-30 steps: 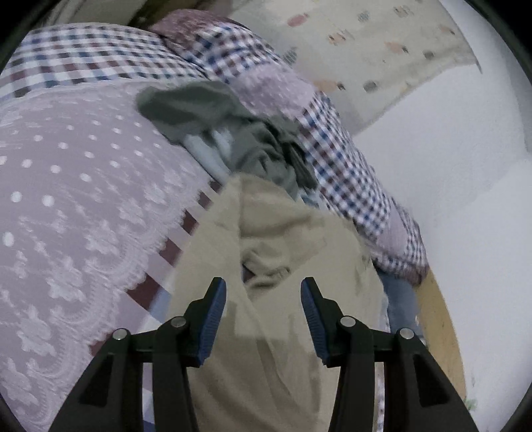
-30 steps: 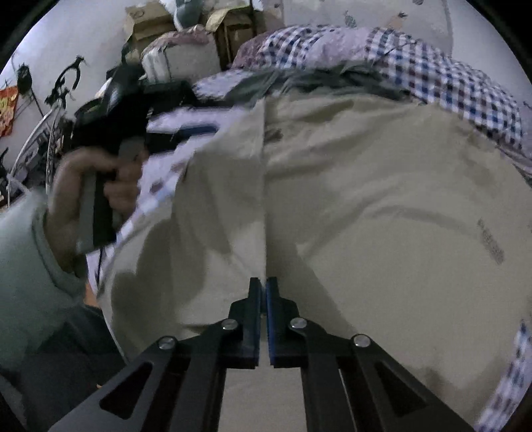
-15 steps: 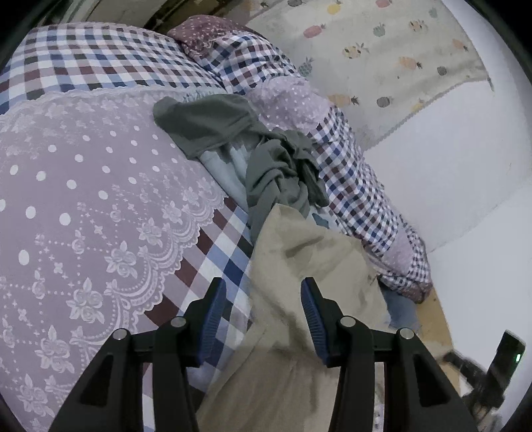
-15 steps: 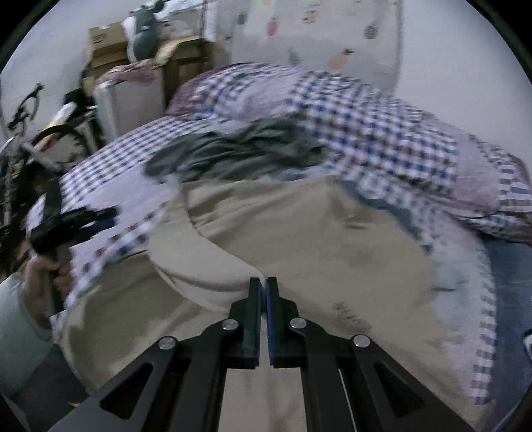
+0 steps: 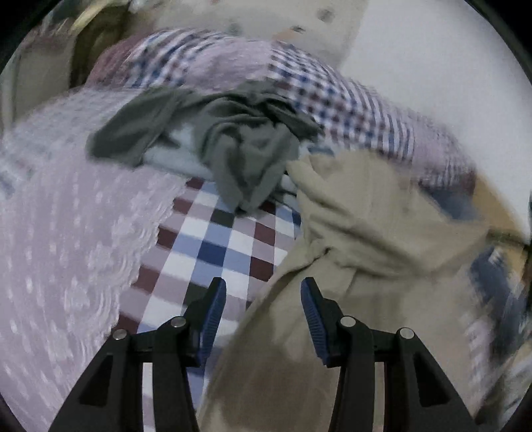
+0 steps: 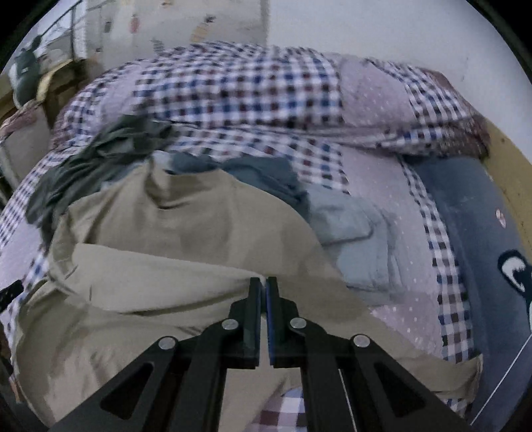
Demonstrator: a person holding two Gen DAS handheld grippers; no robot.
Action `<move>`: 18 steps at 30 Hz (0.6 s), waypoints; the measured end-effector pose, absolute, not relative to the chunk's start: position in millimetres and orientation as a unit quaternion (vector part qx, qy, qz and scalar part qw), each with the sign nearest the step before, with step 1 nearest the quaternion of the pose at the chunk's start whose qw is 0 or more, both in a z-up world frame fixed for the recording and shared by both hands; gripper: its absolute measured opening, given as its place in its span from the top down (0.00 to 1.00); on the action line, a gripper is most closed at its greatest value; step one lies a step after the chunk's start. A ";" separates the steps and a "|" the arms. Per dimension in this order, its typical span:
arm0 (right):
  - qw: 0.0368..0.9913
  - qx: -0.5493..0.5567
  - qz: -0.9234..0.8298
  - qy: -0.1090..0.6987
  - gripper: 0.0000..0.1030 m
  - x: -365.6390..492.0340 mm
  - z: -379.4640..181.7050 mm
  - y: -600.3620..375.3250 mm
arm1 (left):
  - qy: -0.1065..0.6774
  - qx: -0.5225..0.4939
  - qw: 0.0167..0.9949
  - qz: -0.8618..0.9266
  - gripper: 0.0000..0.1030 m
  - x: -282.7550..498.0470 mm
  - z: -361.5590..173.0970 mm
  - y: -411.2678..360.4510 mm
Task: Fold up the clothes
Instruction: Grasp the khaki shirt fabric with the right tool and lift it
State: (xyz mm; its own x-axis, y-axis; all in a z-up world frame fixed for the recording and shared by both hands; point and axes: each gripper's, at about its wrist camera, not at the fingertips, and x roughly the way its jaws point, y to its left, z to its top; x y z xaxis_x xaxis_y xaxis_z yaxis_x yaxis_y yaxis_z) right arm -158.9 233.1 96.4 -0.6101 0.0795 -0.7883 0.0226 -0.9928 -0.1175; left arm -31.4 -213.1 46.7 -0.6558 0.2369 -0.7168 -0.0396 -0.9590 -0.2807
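Khaki garment [image 6: 186, 239]: beige cloth, probably trousers, lying rumpled across the near part of the bed, one bunched end reaching toward the far pile. My right claw [image 6: 263, 292] is pressed shut on a fold of it, with only a thin seam of cloth between the blue pads. In the left wrist view the same cloth [image 5: 375, 219] runs from under the claw up to the right, creased and partly blurred.

Left claw [image 5: 263, 299]: spread wide, gripping nothing, hovering over the spot where the khaki edge meets the bedcover; the left finger is over the checks, the right finger over the cloth.

Bedcover [image 5: 226, 246]: checked in blue, maroon and white, with a lilac dotted lace panel [image 5: 66, 232] along the left side of the bed. In the right wrist view the checks [image 6: 232, 93] rise into a heaped quilt along the far edge of the bed.

Grey-green garment [image 5: 239, 139]: crumpled, toward the far side of the bed, beyond the khaki end and close to it; whether they touch I cannot tell. It shows again at the left in the right wrist view [image 6: 99, 156].

Pale blue garment [image 6: 352, 229]: folded or bunched, just right of the khaki cloth, partly tucked under a darker blue-grey piece [image 6: 266, 172].

Navy sheet [image 6: 472, 212]: along the right edge of the bed, carrying a white-and-dark printed figure.

Wall hanging [image 6: 173, 23]: pale with small prints, behind the bed; details blurred.
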 end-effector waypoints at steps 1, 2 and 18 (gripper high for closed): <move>0.016 -0.442 0.895 -0.055 1.00 -159.9 93.1 238.3 | -0.099 -0.407 0.082 0.904 0.52 -34.6 47.0 -204.5; 0.016 -0.442 0.896 -0.051 1.00 -162.7 89.8 242.6 | -0.077 -0.406 0.089 0.906 0.52 -38.2 47.2 -195.5; 0.027 -0.445 0.894 -0.036 0.99 -192.1 72.0 271.4 | 0.126 -0.447 0.178 0.867 0.64 -104.0 17.4 -125.0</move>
